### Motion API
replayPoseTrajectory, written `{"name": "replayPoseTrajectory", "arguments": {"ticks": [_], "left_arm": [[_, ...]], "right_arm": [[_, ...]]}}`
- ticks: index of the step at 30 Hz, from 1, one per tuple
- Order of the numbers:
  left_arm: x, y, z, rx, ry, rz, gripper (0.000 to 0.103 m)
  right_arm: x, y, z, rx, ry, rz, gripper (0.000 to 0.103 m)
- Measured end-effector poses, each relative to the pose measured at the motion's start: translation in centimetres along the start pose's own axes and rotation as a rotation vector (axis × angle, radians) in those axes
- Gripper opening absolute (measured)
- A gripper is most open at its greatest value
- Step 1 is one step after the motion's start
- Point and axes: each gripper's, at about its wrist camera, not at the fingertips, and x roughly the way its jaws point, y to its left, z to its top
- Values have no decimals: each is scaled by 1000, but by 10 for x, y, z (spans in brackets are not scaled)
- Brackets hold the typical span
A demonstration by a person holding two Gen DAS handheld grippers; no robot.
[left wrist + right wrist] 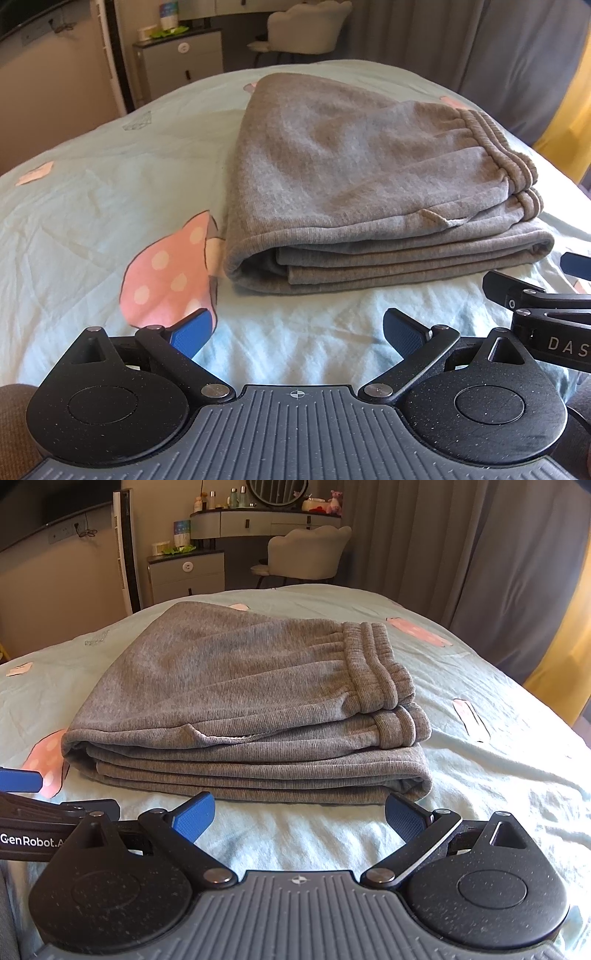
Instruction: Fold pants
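Observation:
Grey sweatpants (332,177) (236,701) lie folded in a thick stack of several layers on the bed, the ribbed waistband on the right side of the stack. My left gripper (299,332) is open and empty, hovering just short of the stack's near left corner. My right gripper (301,818) is also open and empty, just in front of the stack's near edge without touching it. In the left wrist view the right gripper (543,299) shows at the right edge. The right wrist view catches the left gripper (22,779) at its left edge.
The bed carries a pale blue sheet (92,206) (480,775) with pink mushroom prints (166,273). Beyond the bed stand a small cabinet (186,576), a cream chair (306,554), a dressing table (258,520) and grey curtains (461,546).

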Motion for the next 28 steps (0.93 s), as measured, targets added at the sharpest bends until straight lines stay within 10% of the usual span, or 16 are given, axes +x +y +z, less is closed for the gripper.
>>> {"name": "replayPoseTrajectory", "arguments": {"ticks": [28], "left_arm": [[-4,-6,-2,39,-26,-10,102]], "right_arm": [[0,-3,0,18,-1,-11,99]]}}
